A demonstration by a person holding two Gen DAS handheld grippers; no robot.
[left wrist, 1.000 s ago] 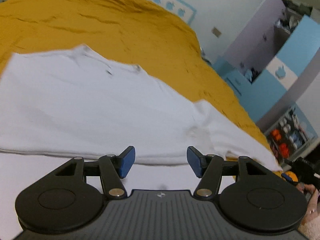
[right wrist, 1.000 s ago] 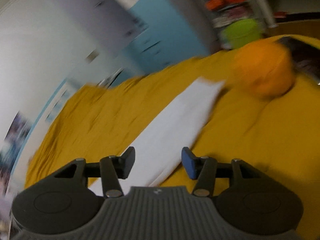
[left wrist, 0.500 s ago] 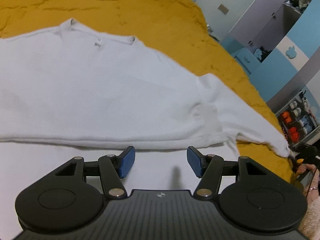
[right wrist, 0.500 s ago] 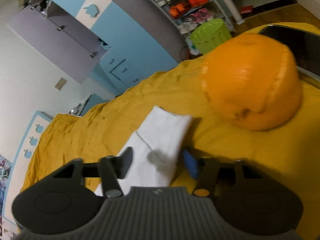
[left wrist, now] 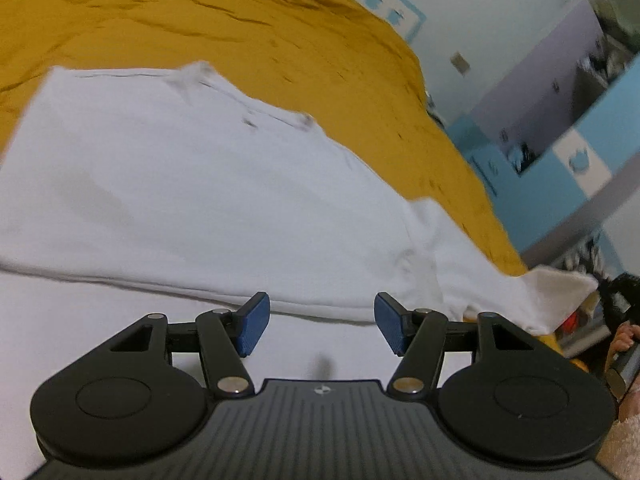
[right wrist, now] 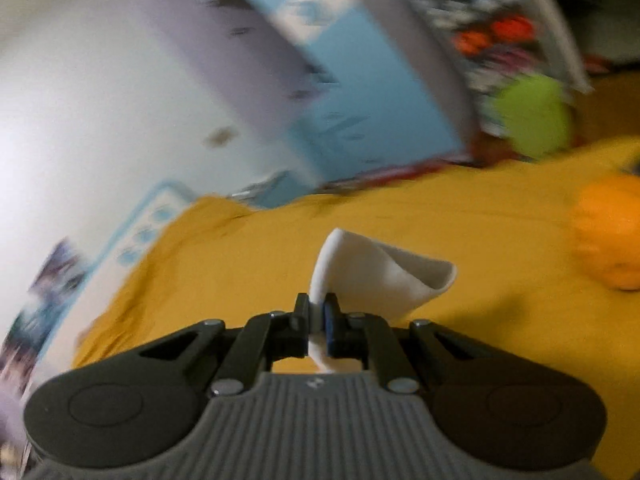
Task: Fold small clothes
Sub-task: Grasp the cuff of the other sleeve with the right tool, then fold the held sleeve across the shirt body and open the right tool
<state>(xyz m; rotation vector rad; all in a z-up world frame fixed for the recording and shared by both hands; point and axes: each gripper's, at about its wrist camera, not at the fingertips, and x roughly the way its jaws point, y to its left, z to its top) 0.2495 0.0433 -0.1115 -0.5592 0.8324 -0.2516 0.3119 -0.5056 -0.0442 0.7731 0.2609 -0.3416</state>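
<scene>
- Across the bed (left wrist: 168, 12), a mustard-yellow cover lies rumpled, and it fills the ground in both of your wrist views.
- Behind the bed you have a pale wall and a blue-and-grey wardrobe (left wrist: 576, 128); in the right wrist view that furniture is badly blurred.
- Spread flat on the cover is the white long-sleeved shirt (left wrist: 192, 200), neckline toward the far side, its body folded so that a doubled edge runs just in front of your left fingers.
- From the shirt's right shoulder its sleeve (left wrist: 480, 276) stretches out to the right edge of the left wrist view, where the cuff end is raised off the cover.
- Near the right edge of the right wrist view an orange ball-shaped thing (right wrist: 612, 236) rests on the cover, well apart from the sleeve; a lime-green bin (right wrist: 532, 116) stands on the floor beyond the bed.
- Your left gripper (left wrist: 322, 328) hovers over the near white cloth with its blue fingers (left wrist: 252, 328) wide apart and nothing between them.
- Your right gripper (right wrist: 318, 320) has its fingers together, pinching the cuff (right wrist: 380, 276), whose open end curls up above the fingers, clear of the cover.
- Part of your right hand (left wrist: 624, 340) shows at the far right of the left wrist view.
</scene>
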